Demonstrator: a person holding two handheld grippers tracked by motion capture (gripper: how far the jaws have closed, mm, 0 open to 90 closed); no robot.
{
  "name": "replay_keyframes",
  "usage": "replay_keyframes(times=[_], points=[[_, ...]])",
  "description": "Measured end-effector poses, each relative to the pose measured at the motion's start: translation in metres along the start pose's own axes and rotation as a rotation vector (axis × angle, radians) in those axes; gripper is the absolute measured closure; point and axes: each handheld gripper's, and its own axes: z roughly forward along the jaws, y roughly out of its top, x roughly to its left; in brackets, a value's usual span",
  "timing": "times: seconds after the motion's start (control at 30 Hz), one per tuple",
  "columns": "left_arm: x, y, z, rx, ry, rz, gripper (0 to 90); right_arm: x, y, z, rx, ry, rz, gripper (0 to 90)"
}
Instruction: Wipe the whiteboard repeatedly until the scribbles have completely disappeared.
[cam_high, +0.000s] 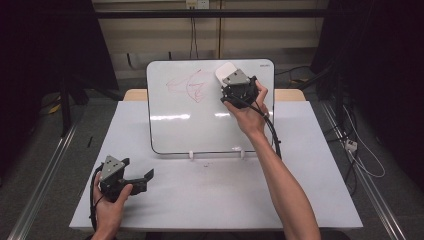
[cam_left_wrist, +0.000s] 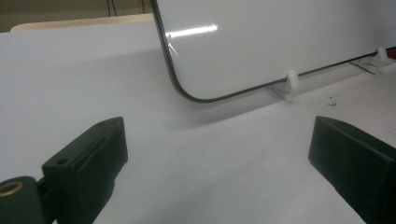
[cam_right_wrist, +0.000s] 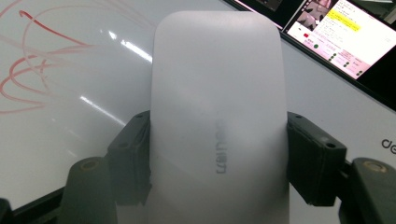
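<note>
Here we see the right gripper (cam_high: 235, 82) upper centre, jaws clamping a white plastic eraser (cam_right_wrist: 217, 116) on the red-scribbled whiteboard (cam_high: 175, 125), left gripper (cam_high: 142, 178) lower left, jaws wide.

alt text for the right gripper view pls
A white eraser is clamped between the right gripper's two black jaws, held against a whiteboard. Faint red marker strokes remain on the board to its left.

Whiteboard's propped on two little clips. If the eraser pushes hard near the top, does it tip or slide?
Likely somewhat tippy: the whiteboard leans back, held by two small white clips at its bottom edge. The right gripper presses the eraser high on it, so leverage is large. It may also slide, since the table looks smooth. The left gripper isn't steadying it.
</note>
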Motion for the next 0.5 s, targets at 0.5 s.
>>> replay_keyframes(times=[0.5], points=[[-0.001,0.000,0.001,0.000,-0.003,0.002,4.5,0.035,-0.001,-0.001,-0.011,0.042,-0.083,31.6]])
